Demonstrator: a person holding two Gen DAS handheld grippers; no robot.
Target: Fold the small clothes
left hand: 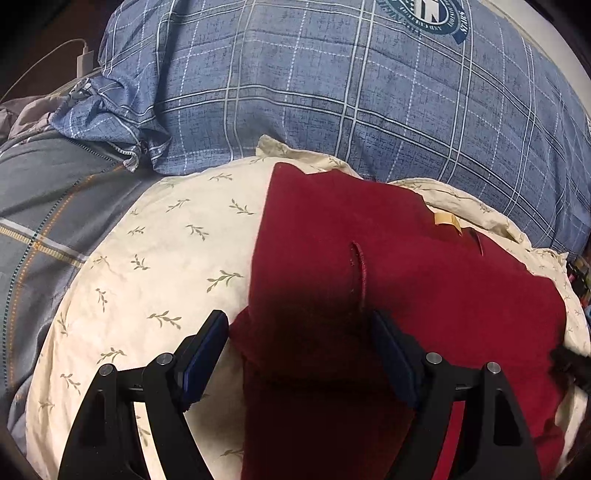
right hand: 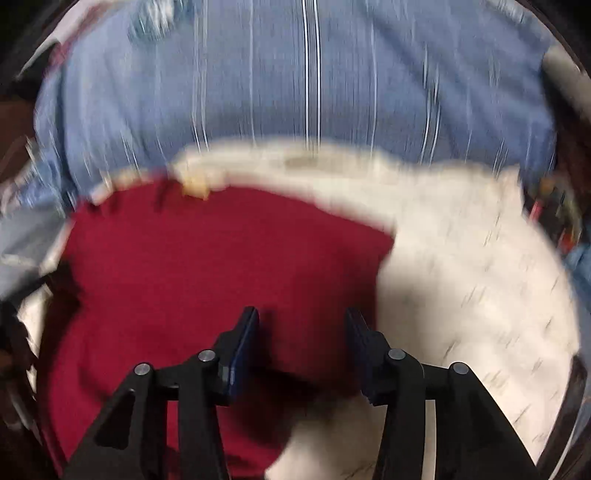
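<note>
Both jaws apart: left gripper (left hand: pixel 299 332) and right gripper (right hand: pixel 302 325) over dark red knitted garment (left hand: pixel 369 258) on cream leaf-print pillow (left hand: pixel 155 258).

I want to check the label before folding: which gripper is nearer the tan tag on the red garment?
Probably the right gripper, though its view is blurred. The tan tag lies ahead and left of it. From the left gripper, the tag lies ahead and right, about as far.

A cream pillow with a leaf print (left hand: pixel 155 258) fills the lower left of the left wrist frame. Above it lies a blue plaid duvet (left hand: pixel 332 92) bearing a round emblem (left hand: pixel 424 14). A white charger with cable (left hand: pixel 85 61), probably plugged, sits upper left.
</note>
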